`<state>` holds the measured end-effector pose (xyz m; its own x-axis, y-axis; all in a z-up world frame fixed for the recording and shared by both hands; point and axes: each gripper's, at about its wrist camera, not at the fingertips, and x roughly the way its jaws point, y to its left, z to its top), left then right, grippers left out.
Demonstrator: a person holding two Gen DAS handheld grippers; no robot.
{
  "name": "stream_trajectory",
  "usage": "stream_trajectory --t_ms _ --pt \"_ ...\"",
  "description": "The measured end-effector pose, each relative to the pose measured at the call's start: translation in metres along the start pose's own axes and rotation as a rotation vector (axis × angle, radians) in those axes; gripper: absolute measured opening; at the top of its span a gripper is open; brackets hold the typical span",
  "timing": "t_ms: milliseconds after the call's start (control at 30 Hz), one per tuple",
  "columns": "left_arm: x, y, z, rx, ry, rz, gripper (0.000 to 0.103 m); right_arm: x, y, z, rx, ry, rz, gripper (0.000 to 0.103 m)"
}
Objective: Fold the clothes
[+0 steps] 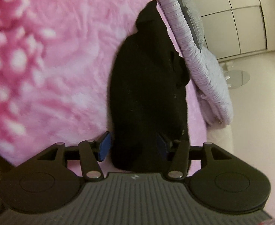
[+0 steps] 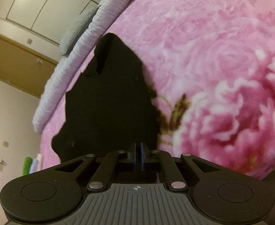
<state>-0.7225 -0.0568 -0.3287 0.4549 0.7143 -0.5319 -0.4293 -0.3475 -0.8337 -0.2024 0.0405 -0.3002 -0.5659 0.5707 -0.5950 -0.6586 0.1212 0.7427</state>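
A black garment (image 1: pixel 146 97) lies on a pink floral blanket (image 1: pixel 53 65). In the left wrist view my left gripper (image 1: pixel 134 146) is open, its blue pads on either side of the garment's near end. In the right wrist view the same black garment (image 2: pixel 109 103) stretches away from my right gripper (image 2: pixel 137 153), whose jaws are closed together at the garment's near edge, pinching the cloth. The garment's folds are hard to read because it is so dark.
A lilac ribbed quilt (image 1: pixel 193 46) with a grey pillow (image 1: pixel 193 22) lies along the bed's edge. Beyond are a white wardrobe (image 1: pixel 240 9), pale floor and a wooden door (image 2: pixel 15 61). Green and white cloths (image 2: pixel 31 165) sit at the bed's side.
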Motion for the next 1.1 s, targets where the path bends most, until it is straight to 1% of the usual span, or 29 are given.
stream_trajectory --t_ms 67,167,300,433,500,567,600,633,667,700,767,800,833,867,900,1000,1100 --pt "0.005 0.001 0.001 -0.022 -0.001 -0.011 0.048 -0.002 -0.003 -0.003 0.051 -0.015 0.035 0.006" --pt "0.007 -0.002 0.001 -0.008 -0.006 -0.008 0.049 -0.004 -0.006 -0.003 0.103 -0.027 0.073 0.007" --pt "-0.007 0.003 -0.001 0.016 -0.019 0.002 0.049 -0.012 -0.011 -0.001 0.13 -0.051 0.062 0.007" --pt "-0.013 0.005 -0.002 0.023 -0.026 0.005 0.049 -0.018 -0.024 0.0 0.228 -0.072 0.095 0.007" --pt "-0.013 0.005 -0.003 0.037 -0.024 0.01 0.049 -0.012 -0.035 0.0 0.287 -0.041 0.062 0.007" --pt "-0.014 0.004 -0.003 0.038 -0.027 0.012 0.049 -0.007 -0.049 -0.003 0.337 -0.054 0.045 0.006" --pt "-0.015 0.003 -0.003 0.036 -0.028 0.01 0.049 -0.009 -0.052 -0.006 0.342 -0.069 0.057 0.003" --pt "-0.016 0.002 -0.002 0.033 -0.03 0.005 0.049 -0.011 -0.054 -0.009 0.343 -0.086 0.074 0.003" --pt "-0.018 0.002 -0.002 0.031 -0.032 0.001 0.049 -0.014 -0.052 -0.01 0.334 -0.092 0.101 0.003" --pt "-0.02 0.002 -0.001 0.028 -0.033 -0.001 0.049 -0.017 -0.048 -0.01 0.312 -0.091 0.11 0.003" --pt "-0.024 0.003 0.0 0.02 -0.036 -0.005 0.05 -0.023 -0.042 -0.006 0.291 -0.094 0.109 0.012" --pt "-0.025 0.003 0.001 0.012 -0.036 -0.006 0.05 -0.026 -0.04 -0.004 0.292 -0.099 0.11 0.033" --pt "-0.026 0.004 0.001 0.007 -0.036 -0.009 0.051 -0.028 -0.04 -0.004 0.291 -0.113 0.124 0.065" --pt "-0.026 0.006 0.0 0.001 -0.035 -0.015 0.052 -0.03 -0.04 -0.003 0.287 -0.121 0.143 0.076" --pt "-0.026 0.008 -0.001 -0.006 -0.033 -0.02 0.052 -0.03 -0.04 -0.002 0.288 -0.111 0.153 0.078" --pt "-0.018 0.015 -0.003 -0.04 -0.017 -0.035 0.053 -0.016 -0.038 0.0 0.284 -0.044 0.159 0.078" --pt "-0.006 0.019 -0.003 -0.07 -0.03 -0.074 0.054 -0.005 -0.039 -0.007 0.285 -0.037 0.178 0.078"
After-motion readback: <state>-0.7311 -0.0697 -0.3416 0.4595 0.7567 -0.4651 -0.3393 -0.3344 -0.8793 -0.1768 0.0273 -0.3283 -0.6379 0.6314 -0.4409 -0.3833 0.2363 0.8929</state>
